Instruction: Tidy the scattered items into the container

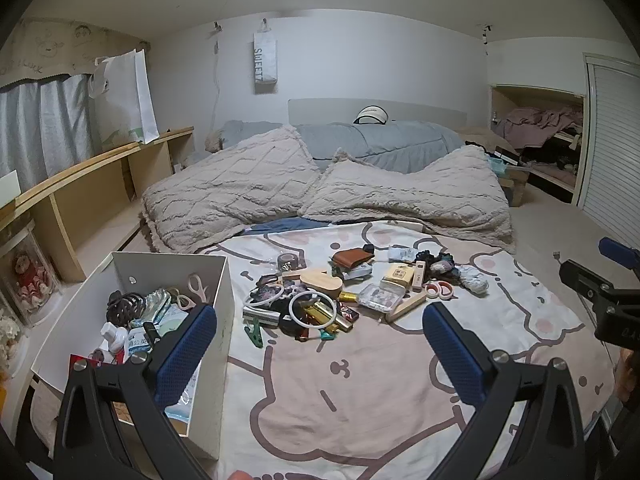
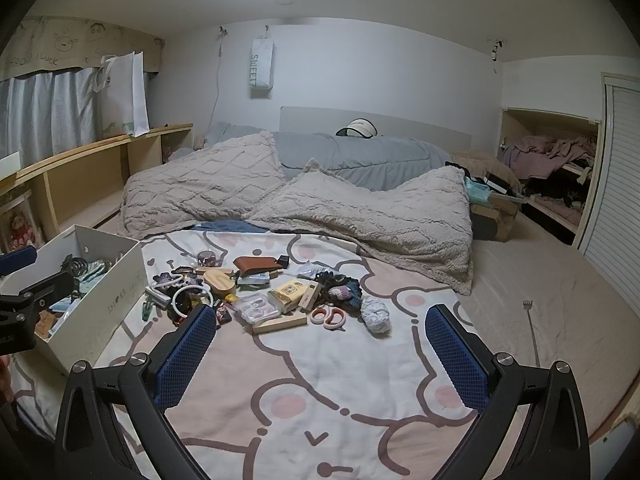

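A white box (image 1: 224, 304) stands at the left on the cartoon-print sheet and holds several small items; it also shows in the right wrist view (image 2: 116, 280). A pile of scattered items lies mid-bed: a brown wallet (image 1: 354, 258), white rings (image 1: 312, 308), a clear case (image 1: 380, 296), pink scissors (image 2: 328, 317), a grey ball of cloth (image 2: 376, 314). My left gripper (image 1: 320, 344) is open and empty, its left finger over the box's near corner. My right gripper (image 2: 320, 352) is open and empty, short of the pile.
Two beige textured pillows (image 1: 312, 196) and a grey duvet (image 1: 376, 144) lie behind the pile. A wooden shelf (image 1: 92, 184) runs along the left. A back scratcher (image 2: 532, 328) lies on the bedding at right. An open closet (image 2: 552, 168) is far right.
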Available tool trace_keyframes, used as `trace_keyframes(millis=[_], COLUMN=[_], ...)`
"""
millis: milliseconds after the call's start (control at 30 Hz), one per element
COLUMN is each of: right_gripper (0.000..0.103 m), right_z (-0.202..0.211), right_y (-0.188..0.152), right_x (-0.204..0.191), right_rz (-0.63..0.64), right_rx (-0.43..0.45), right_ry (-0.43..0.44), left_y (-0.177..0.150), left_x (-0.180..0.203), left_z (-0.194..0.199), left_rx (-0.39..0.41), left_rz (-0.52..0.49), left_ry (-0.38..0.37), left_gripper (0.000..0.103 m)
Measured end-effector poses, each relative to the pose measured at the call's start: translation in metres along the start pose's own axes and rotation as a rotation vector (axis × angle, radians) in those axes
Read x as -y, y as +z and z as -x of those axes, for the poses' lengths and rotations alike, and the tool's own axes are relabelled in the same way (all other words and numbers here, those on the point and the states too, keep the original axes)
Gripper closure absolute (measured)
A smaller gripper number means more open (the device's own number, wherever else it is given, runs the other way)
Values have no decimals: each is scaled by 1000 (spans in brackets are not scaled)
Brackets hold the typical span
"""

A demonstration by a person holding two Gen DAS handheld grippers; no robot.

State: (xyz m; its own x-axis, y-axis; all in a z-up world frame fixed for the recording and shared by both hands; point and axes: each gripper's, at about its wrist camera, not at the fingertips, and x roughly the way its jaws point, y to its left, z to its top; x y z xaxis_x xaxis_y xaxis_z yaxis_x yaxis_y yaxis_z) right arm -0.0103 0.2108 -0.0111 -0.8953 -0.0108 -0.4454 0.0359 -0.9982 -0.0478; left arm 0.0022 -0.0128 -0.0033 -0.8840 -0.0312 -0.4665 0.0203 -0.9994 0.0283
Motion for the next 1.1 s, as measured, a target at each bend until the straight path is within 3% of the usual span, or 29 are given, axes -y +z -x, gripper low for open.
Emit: trace_keyframes(millis=[1100], right_gripper=[0], right_z=[-9], right_y=[-5], right_x=[-5], right_rz=[2], right_rx=[-19], right_ry=[-10], left_y=[-2], left_x=[-3], left_z=[-1], left_rx=[-3], left_rz=[-3], left_ry=[10], left_gripper=[0])
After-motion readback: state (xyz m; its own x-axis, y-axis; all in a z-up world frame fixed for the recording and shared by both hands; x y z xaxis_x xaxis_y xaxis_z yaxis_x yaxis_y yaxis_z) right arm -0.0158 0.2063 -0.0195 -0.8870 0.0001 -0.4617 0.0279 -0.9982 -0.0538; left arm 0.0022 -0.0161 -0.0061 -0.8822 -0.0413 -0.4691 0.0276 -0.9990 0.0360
